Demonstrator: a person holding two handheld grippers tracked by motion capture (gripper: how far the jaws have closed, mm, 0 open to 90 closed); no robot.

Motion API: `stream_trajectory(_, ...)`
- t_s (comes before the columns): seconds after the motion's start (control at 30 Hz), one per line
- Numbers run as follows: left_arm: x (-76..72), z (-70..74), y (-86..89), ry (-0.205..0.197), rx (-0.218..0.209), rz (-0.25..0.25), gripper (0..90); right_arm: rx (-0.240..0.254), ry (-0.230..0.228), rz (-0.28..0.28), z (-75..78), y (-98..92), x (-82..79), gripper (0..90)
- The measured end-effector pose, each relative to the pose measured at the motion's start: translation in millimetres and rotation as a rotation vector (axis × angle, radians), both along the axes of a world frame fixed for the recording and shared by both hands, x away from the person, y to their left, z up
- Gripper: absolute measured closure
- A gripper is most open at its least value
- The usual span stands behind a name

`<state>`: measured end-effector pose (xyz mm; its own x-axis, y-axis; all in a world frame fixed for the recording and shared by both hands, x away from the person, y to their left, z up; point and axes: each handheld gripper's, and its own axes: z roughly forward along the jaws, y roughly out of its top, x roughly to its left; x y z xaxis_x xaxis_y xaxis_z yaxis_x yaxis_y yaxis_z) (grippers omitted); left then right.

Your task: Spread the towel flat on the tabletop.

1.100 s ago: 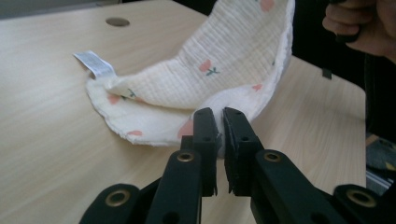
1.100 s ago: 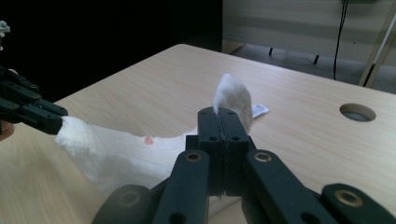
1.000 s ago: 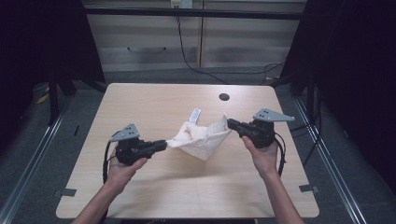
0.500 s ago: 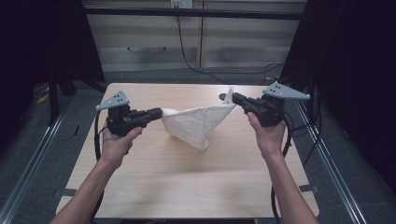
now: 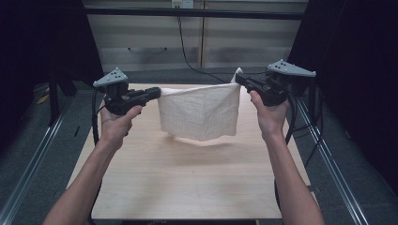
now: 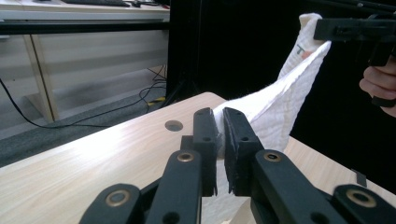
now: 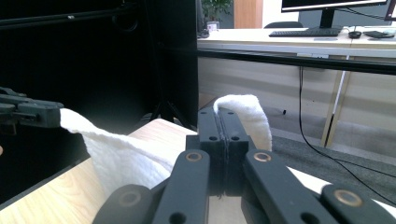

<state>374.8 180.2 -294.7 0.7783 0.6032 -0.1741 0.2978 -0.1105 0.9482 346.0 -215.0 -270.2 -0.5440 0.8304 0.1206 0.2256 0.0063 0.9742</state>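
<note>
A white quilted cloth [image 5: 199,112] hangs spread in the air above the wooden table [image 5: 187,187], stretched between both grippers. My left gripper [image 5: 158,92] is shut on the cloth's upper left corner; in the left gripper view the cloth [image 6: 280,107] runs from my jaws up to the other gripper [image 6: 327,29]. My right gripper [image 5: 237,78] is shut on the upper right corner, with a bit of cloth [image 7: 247,114] curling over the jaw tips. The cloth's lower edge hangs free just above the tabletop.
A round cable hole [image 6: 173,125] sits in the table near its far edge. Metal rails [image 5: 33,154] run along both sides of the table. Cabinets and a black cable [image 5: 187,51] stand behind it.
Both grippers have risen and moved apart, lifting the cloth off the table and pulling it from a bunched triangle into a flat hanging sheet.
</note>
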Motion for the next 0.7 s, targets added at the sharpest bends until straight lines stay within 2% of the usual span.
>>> stream_trajectory(0.1, 7.2, 4.2, 1.1, -0.001, 0.004, 0.015, 84.3, -0.003, 0.011, -0.001, -1.6, 1.5, 5.3, 89.9)
stream_trajectory(0.2, 20.5, 9.3, -2.7, 0.0, 0.007, 0.025, 84.4, -0.004, 0.014, -0.011, -0.9, 2.2, 13.6, 90.0)
stream_trajectory(0.27, 30.2, 11.7, -5.7, 0.013, -0.009, 0.037, 84.4, 0.026, 0.017, -0.018, 0.5, -0.3, 19.7, 90.0)
stream_trajectory(0.4, 42.2, 16.0, -11.9, -0.006, -0.014, 0.059, 84.4, 0.027, 0.026, -0.044, 0.5, -5.3, 32.8, 90.0)
stream_trajectory(0.43, 42.5, 15.5, -13.9, -0.006, -0.014, 0.059, 84.4, 0.026, 0.029, -0.049, -0.7, -6.0, 34.9, 90.0)
stream_trajectory(0.53, 39.0, 8.9, -17.3, -0.025, 0.024, 0.051, 84.4, 0.018, 0.034, -0.053, -8.9, -7.4, 35.5, 90.0)
stream_trajectory(0.6, 35.0, 0.4, -16.7, -0.025, 0.045, 0.038, 84.4, 0.018, 0.046, -0.046, -19.0, -9.5, 32.2, 90.0)
stream_trajectory(0.63, 33.0, -4.2, -15.8, -0.02, 0.056, 0.029, 84.4, 0.011, 0.068, -0.037, -31.8, -11.0, 27.6, 90.0)
stream_trajectory(0.67, 30.8, -8.8, -15.2, -0.017, 0.065, 0.026, 84.4, 0.011, 0.068, -0.037, -31.8, -11.0, 27.6, 90.0)
stream_trajectory(0.7, 28.9, -12.3, -14.6, -0.016, 0.066, 0.023, 84.4, 0.006, 0.083, -0.033, -38.6, -11.2, 25.0, 90.0)
